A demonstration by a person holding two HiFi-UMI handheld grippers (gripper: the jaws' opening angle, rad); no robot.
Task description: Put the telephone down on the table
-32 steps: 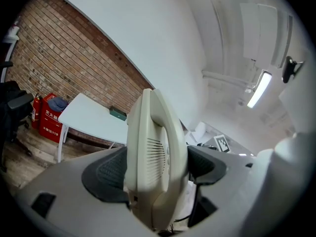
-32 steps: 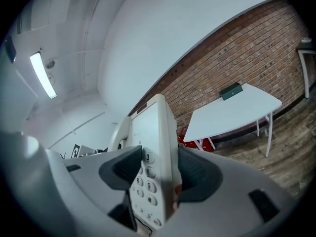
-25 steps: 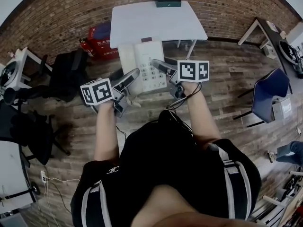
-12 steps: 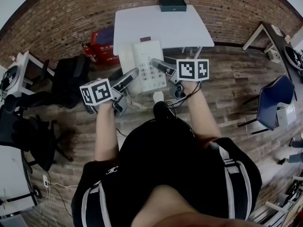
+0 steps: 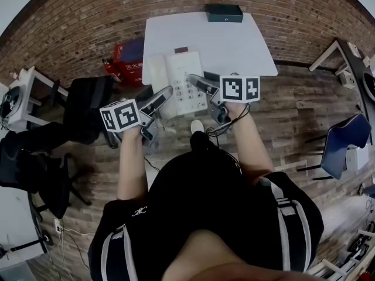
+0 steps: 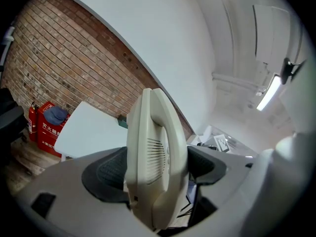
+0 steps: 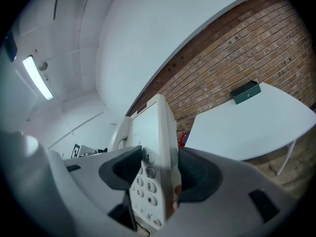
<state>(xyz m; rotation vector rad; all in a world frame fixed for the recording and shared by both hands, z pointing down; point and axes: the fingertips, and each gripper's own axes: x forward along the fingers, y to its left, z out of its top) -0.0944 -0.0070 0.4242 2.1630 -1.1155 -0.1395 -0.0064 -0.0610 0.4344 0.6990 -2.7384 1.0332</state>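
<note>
Your left hand-held gripper (image 5: 166, 91) clamps the cream push-button plastic telephone (image 5: 180, 79) at its handset side. Your right hand-held gripper (image 5: 194, 79) clamps its keypad edge, at the white tabletop's (image 5: 234, 40) near-left corner.

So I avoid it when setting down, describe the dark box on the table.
Find the white rectangular table against the brick wall. At its far edge lies a flat dark green box, far darker than the cream telephone held nearer.

Bright even light, strip light (image 6: 269, 93) glaring; heavy fisheye w/ dark corners.
</note>
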